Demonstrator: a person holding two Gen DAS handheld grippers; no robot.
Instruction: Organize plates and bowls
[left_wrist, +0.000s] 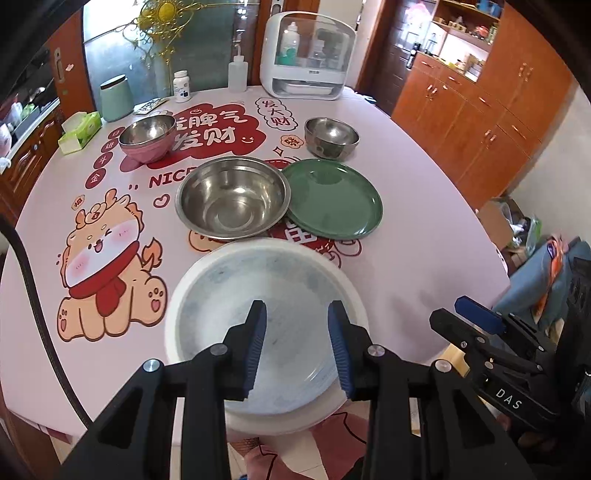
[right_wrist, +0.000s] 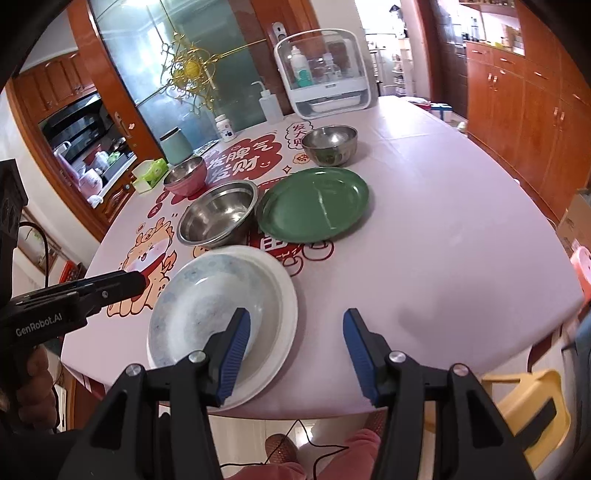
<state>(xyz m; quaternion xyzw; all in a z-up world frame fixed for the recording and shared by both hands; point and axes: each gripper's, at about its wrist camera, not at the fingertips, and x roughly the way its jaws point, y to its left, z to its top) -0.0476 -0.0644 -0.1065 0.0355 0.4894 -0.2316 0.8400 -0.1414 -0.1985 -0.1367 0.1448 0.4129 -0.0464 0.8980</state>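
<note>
Both tongs (left_wrist: 297, 345) (right_wrist: 295, 354) agape, empty.

Along the far edge of the table (left_wrist: 424, 229) stand a white cabinet (left_wrist: 308, 55) with bottles inside, a squeeze bottle (left_wrist: 237, 75), a pill bottle (left_wrist: 182, 86) and a green canister (left_wrist: 115, 98). A tissue box (left_wrist: 79, 132) lies near the far left edge.

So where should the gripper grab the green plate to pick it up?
Probably by the raised rim of the green plate, on the side facing the right gripper. The plate lies flat, so one finger would slide under the lip. The steel bowl crowds its left edge, so come from the bare table side.
</note>
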